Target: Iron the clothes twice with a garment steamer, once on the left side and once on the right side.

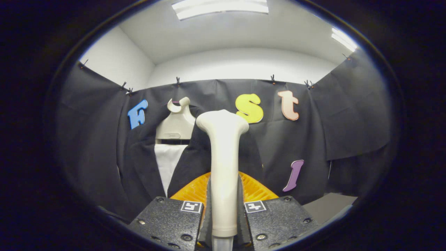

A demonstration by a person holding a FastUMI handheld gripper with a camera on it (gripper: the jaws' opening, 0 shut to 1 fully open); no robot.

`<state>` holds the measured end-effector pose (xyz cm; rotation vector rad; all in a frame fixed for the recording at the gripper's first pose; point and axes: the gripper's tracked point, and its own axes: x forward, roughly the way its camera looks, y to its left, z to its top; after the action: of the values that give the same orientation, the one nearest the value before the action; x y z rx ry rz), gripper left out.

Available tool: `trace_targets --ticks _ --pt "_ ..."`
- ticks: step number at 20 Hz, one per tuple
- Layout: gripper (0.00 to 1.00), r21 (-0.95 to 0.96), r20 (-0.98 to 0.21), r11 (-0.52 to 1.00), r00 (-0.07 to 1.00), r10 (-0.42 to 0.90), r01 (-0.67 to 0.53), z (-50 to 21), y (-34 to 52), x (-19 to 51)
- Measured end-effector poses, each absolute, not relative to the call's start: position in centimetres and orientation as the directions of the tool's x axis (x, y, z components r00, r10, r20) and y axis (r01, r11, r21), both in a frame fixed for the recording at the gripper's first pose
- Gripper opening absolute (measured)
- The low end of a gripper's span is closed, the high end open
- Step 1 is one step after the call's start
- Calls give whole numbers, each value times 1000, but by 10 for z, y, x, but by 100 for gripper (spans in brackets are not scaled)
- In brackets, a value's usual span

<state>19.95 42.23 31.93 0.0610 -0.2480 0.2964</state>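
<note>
A cream garment steamer (pixel 223 157) stands upright between my fingers, its wide head at the top in front of the jacket. My gripper (pixel 223 198) is shut on the steamer's handle, with a finger pressing on each side. Beyond it a dark suit jacket (pixel 139 164) hangs on a cream hanger (pixel 176 123), with a white shirt front (pixel 169 164) showing between the lapels. The steamer head is level with the jacket's right shoulder; I cannot tell whether it touches the cloth. The steamer hides part of the jacket's right side.
The booth's black cloth wall (pixel 348 115) runs behind and to both sides of the jacket. A grey surface (pixel 327 205) lies low beyond the right finger. White walls and ceiling lights are above the cloth.
</note>
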Motion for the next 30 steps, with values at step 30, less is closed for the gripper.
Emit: trace_targets --ticks 30 --pt "31 59 -72 958 956 283 -280 52 407 145"
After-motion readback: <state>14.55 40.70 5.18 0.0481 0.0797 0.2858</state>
